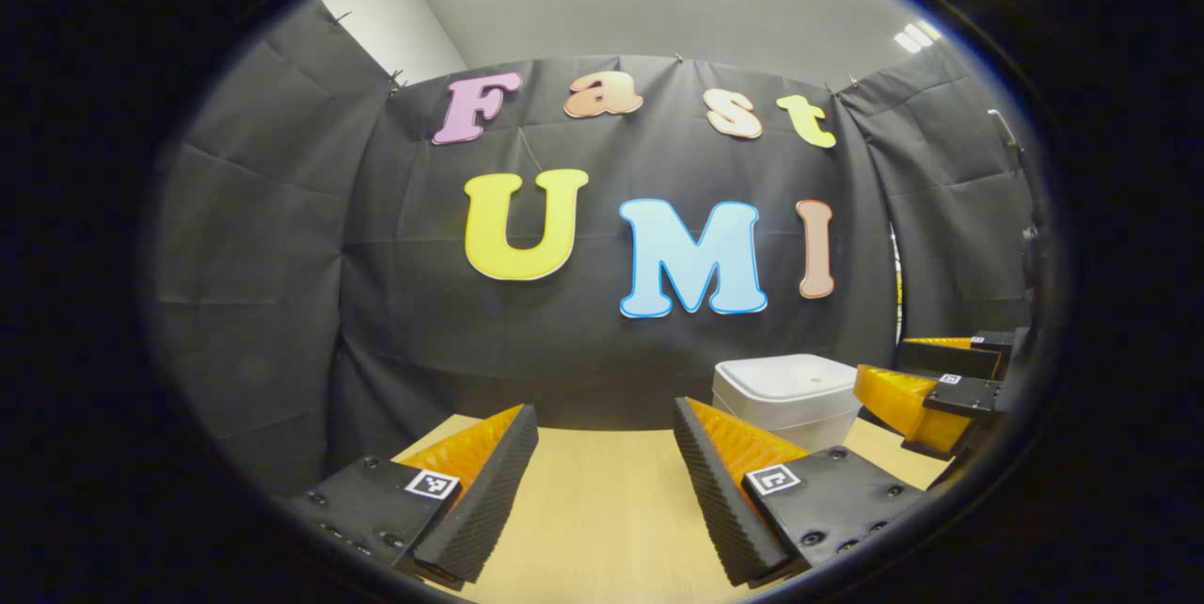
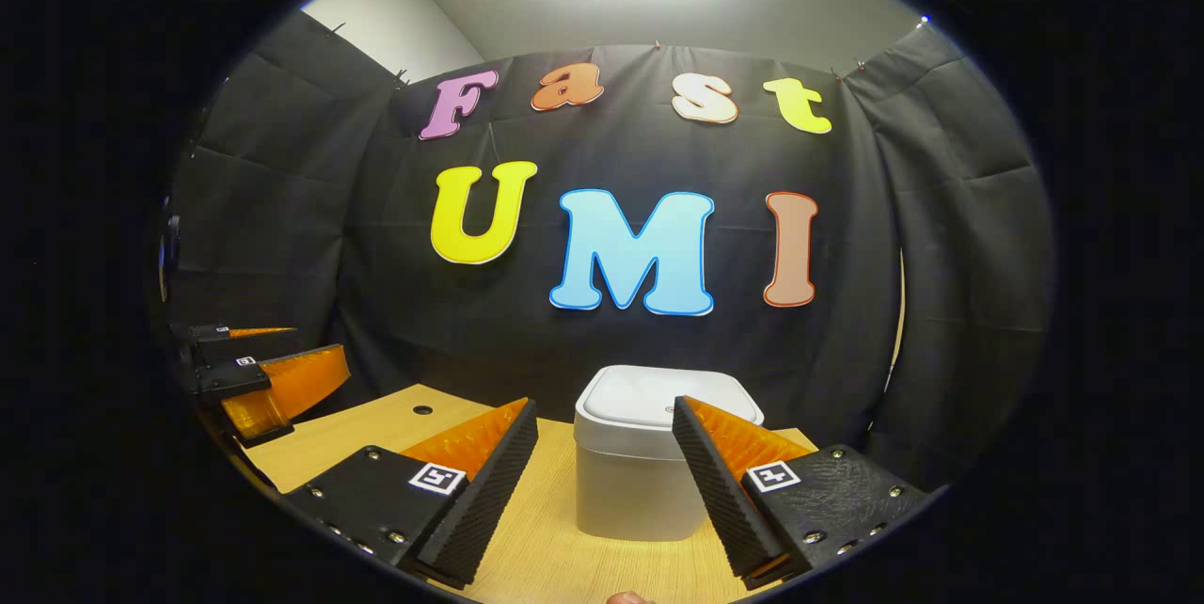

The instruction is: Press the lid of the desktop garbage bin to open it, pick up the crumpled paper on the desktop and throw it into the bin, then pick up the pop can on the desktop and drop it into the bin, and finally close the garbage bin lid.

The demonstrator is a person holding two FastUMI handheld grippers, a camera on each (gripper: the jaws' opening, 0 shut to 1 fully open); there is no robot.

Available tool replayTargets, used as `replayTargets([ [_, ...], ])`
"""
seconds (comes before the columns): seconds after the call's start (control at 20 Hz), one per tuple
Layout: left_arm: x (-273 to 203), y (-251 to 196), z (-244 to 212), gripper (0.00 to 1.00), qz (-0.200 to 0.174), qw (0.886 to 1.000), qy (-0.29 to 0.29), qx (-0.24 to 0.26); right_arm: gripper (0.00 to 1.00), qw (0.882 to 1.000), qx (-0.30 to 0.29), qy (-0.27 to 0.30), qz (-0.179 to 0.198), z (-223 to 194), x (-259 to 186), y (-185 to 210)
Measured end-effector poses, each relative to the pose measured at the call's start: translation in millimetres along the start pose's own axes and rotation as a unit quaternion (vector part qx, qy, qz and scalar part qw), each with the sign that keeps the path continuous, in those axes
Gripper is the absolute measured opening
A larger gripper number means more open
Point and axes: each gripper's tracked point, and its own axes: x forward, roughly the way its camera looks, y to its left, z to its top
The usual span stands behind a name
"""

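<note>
No step is judged done: the bin [image 2: 640,463] lid is seen closed near the table's [image 2: 555,557] far edge, both the left gripper [image 1: 602,482] and right gripper [image 2: 602,482] spread wide and empty.

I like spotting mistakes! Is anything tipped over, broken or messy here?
No, nothing stands out. The white bin stands upright on the wooden table with its lid shut flat. Both claws, left and right, are open and apart from it.

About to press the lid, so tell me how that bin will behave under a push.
The bin looks like thin plastic, so probably light and apt to slide on the smooth table. Its squat, boxy shape suggests it won't tip easily. Pressing straight down on the closed lid seems safest.
</note>
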Motion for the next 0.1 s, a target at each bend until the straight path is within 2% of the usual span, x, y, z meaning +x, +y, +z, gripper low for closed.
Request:
replayTargets([
  [0.1, 10.0, -5.4, -1.0, 0.95, -0.012, 1.000, 0.000, 0.001, 0.93, 1.000, -0.001, 0.000, -0.007, -0.3, 3.3, -6.1],
])
